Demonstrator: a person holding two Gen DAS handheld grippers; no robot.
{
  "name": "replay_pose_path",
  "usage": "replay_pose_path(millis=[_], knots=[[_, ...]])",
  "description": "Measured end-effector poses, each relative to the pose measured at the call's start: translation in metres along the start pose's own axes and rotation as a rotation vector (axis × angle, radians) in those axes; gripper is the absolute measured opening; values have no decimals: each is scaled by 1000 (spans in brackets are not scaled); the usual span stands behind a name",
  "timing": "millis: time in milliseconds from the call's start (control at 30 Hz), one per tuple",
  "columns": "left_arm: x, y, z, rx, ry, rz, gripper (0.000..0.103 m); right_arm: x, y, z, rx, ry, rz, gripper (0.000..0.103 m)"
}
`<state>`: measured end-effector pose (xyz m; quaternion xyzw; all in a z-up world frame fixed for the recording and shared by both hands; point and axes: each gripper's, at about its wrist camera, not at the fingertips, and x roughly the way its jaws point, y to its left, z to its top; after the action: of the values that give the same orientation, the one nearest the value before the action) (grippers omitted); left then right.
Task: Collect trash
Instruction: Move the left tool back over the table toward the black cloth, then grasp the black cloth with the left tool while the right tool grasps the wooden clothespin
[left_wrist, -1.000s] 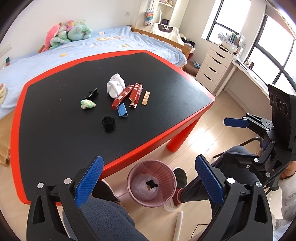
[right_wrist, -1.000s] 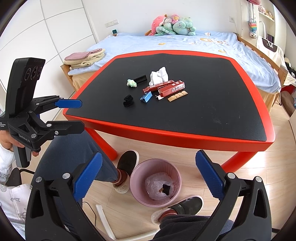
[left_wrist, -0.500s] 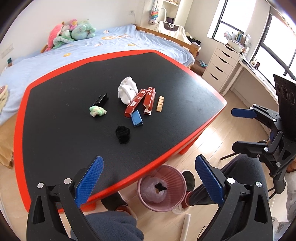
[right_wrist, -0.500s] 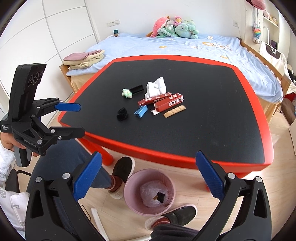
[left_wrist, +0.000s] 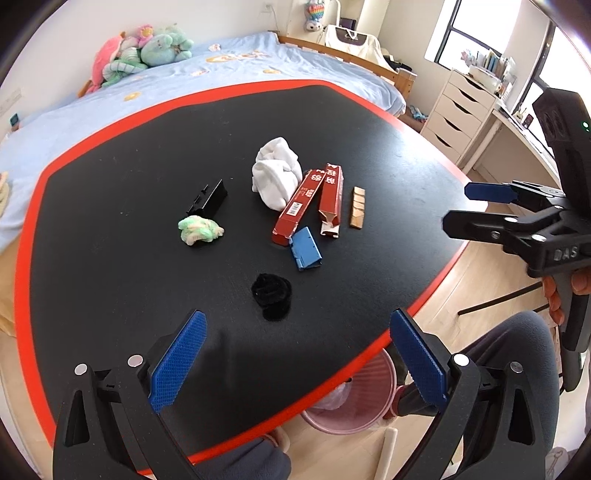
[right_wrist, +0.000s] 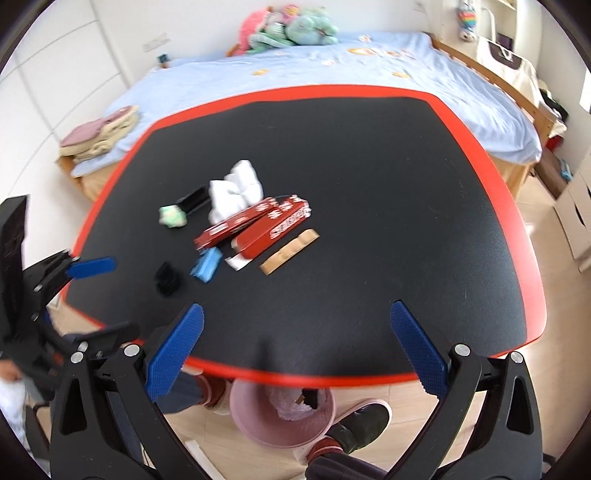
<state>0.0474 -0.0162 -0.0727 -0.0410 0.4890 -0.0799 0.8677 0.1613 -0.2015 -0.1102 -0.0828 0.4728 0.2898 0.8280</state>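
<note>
Red-rimmed, the desk (left_wrist: 110, 155) carries litter around two red cartons (left_wrist: 312, 199). Left gripper (left_wrist: 295, 363) and right gripper (right_wrist: 295, 350) hang spread and empty near its front edge, above the pink bin (right_wrist: 258, 417).

Bed (left_wrist: 229, 70) with light blue sheet runs along the far side, behind the table. Stuffed toys (left_wrist: 144, 51) piled at its far left corner. White drawer unit (left_wrist: 458, 114) far right, desk beside it under the window (left_wrist: 454, 40). Folded blankets (right_wrist: 99, 133) stacked on the bed's left end. Light wood floor (left_wrist: 491, 273).
</note>
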Motion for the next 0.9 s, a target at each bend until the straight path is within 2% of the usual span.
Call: replay_pose_path(millis=[233, 467, 600, 667, 800, 867, 900], knots=[[17, 9, 5, -8, 15, 3, 95, 45, -7, 19, 75, 40, -74, 99], [26, 16, 6, -18, 11, 20, 95, 72, -6, 26, 103, 49, -107, 99], [31, 17, 7, -10, 21, 35, 77, 84, -4, 29, 104, 51, -134, 99], [33, 18, 6, -12, 22, 40, 72, 88, -4, 30, 106, 54, -145, 88], [34, 19, 3, -9, 15, 54, 60, 94, 1, 31, 94, 45, -174, 85], [33, 21, 4, -13, 9, 62, 55, 94, 7, 31, 75, 38, -188, 77], [33, 22, 3, -12, 7, 69, 48, 93, 10, 31, 62, 33, -182, 75]])
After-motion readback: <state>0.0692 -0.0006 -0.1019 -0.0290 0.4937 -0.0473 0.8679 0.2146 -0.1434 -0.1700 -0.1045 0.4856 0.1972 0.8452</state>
